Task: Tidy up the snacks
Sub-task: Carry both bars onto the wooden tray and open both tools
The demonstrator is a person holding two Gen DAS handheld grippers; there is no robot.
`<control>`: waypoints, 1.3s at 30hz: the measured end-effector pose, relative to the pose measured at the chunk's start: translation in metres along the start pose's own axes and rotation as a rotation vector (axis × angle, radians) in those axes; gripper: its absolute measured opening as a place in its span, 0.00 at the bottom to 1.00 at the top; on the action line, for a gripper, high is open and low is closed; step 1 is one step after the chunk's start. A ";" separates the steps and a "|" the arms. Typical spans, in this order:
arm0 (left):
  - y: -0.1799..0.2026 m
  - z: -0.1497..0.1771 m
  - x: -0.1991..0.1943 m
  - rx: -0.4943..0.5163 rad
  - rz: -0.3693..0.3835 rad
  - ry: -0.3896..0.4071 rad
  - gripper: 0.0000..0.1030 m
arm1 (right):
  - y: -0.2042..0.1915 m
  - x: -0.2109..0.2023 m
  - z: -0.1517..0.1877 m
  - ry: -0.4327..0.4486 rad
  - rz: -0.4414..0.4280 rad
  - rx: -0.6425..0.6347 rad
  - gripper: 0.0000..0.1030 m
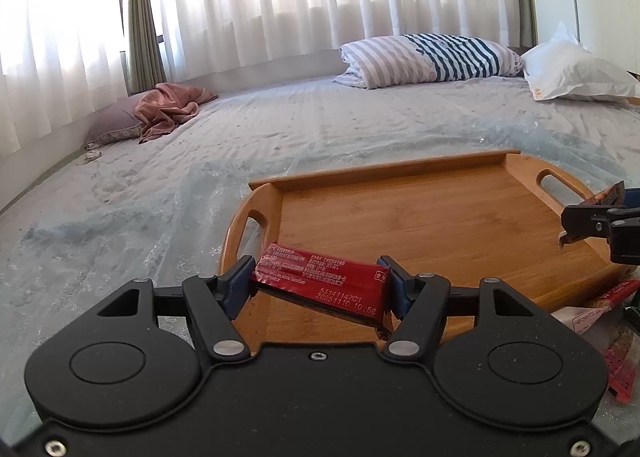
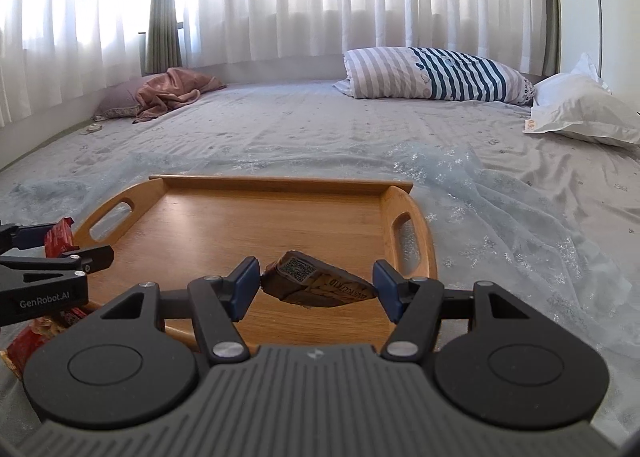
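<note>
Red snack bar [image 1: 320, 285] and brown snack bar [image 2: 316, 285] held above empty wooden tray [image 2: 240, 225].

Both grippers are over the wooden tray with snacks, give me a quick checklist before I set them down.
1. Left gripper grips the red snack bar at both ends: ok.
2. Right gripper grips the brown snack pack: ok.
3. Wooden tray floor bare under both snacks: ok.
4. Grippers apart from each other: ok.
5. Tray sits flat on the bed cover: cannot tell.
6. Loose snacks beside the tray are out of the path: ok.
</note>
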State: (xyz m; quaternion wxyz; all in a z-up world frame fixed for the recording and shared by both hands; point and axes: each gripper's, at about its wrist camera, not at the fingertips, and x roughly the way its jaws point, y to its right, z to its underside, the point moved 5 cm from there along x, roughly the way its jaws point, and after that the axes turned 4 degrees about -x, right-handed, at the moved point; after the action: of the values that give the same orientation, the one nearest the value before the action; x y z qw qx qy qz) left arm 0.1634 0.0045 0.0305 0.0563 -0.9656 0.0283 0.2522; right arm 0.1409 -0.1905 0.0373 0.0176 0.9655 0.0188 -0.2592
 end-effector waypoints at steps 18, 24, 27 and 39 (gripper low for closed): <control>0.002 0.007 0.020 0.004 0.001 -0.039 0.62 | 0.002 0.010 0.024 -0.090 0.029 -0.053 0.63; 0.003 0.009 0.024 0.011 0.004 -0.052 0.62 | 0.004 0.013 0.028 -0.101 0.041 -0.057 0.63; 0.001 0.011 0.032 -0.005 0.023 -0.080 0.62 | 0.005 0.016 0.027 -0.103 0.045 -0.053 0.63; -0.001 0.015 0.042 -0.009 0.061 -0.134 0.62 | 0.003 0.023 0.026 -0.111 0.033 -0.060 0.64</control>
State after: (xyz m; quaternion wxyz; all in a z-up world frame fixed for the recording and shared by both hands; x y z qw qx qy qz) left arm 0.1932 0.0065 -0.0033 0.0460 -0.9456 0.0526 0.3178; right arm 0.1480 -0.1944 0.0035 0.0518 0.9489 0.0099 -0.3111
